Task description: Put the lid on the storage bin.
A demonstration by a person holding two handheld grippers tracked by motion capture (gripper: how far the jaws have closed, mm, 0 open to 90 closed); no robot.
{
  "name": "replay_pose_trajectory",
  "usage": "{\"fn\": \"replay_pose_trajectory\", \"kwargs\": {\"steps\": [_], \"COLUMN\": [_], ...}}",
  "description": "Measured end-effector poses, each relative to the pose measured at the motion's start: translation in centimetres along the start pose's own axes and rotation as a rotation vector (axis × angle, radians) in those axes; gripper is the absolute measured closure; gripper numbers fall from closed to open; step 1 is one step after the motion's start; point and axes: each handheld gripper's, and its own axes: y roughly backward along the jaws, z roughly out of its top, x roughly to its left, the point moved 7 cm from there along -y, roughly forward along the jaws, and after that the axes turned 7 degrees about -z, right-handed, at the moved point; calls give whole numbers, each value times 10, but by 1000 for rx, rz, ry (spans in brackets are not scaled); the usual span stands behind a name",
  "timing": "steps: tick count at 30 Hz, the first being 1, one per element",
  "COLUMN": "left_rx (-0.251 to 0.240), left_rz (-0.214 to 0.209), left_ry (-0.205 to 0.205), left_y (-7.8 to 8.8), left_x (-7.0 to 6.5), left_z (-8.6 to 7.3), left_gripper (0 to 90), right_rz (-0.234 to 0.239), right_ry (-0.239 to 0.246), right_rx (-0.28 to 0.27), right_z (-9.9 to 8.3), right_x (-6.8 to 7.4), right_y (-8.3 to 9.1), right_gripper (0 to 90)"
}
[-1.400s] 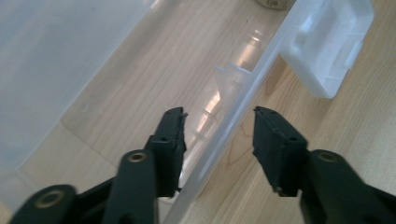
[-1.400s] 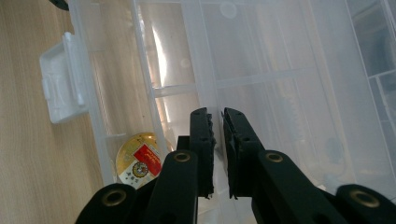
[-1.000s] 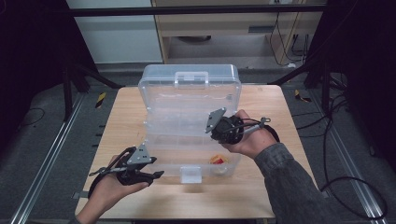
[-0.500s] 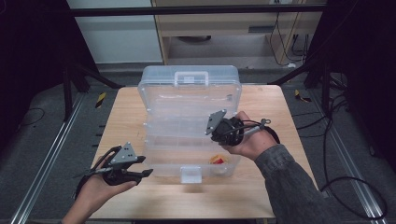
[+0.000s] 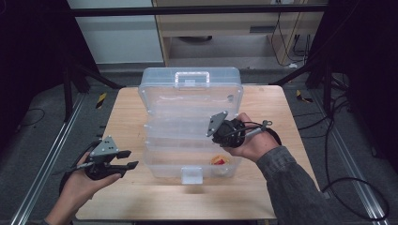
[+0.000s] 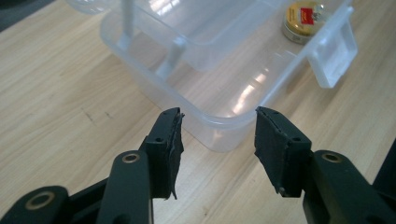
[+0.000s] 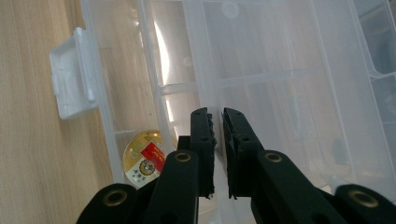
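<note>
Wooden table (image 5: 141, 197) on dark floor (image 5: 28, 140); pale cabinet (image 5: 220, 42), perhaps, behind.

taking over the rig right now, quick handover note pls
Left gripper: open, nothing between its jaws, which have just been closing a little; it hovers off the front left corner of the box.
Right gripper: shut, apparently on the edge of the clear tray inside the box.
Things: box on the table, lid open; a round tin sits in the front right compartment.
Done: lid opened, tray gripped.
Left: probably move or seat the tray, then close and latch the lid.
</note>
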Motion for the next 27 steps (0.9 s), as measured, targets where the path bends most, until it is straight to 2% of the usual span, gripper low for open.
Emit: {"fn": "replay_pose_trajectory", "kwargs": {"steps": [7,14,17,21,27], "left_rx": [-27,-76,-109,-136,-147], "left_rz": [56,94,97,97,97], "left_ry": [16,27,48,56,38], "left_y": [11,22,25,27,26], "left_x": [17,30,35,39,41], "left_z": [8,27,38,52,71], "left_gripper": [471,476,501,533,587], "right_rz": [2,3,6,5,8], "right_ry": [-3,2,4,0,-1], "right_rx": [-3,-4,-6,-6,-11], "right_z": [-1,-1,-1,-2,-2], "right_x": [1,2,2,3,4], "right_y": [0,0,0,0,-1], "right_gripper": [832,832,832,831,829]}}
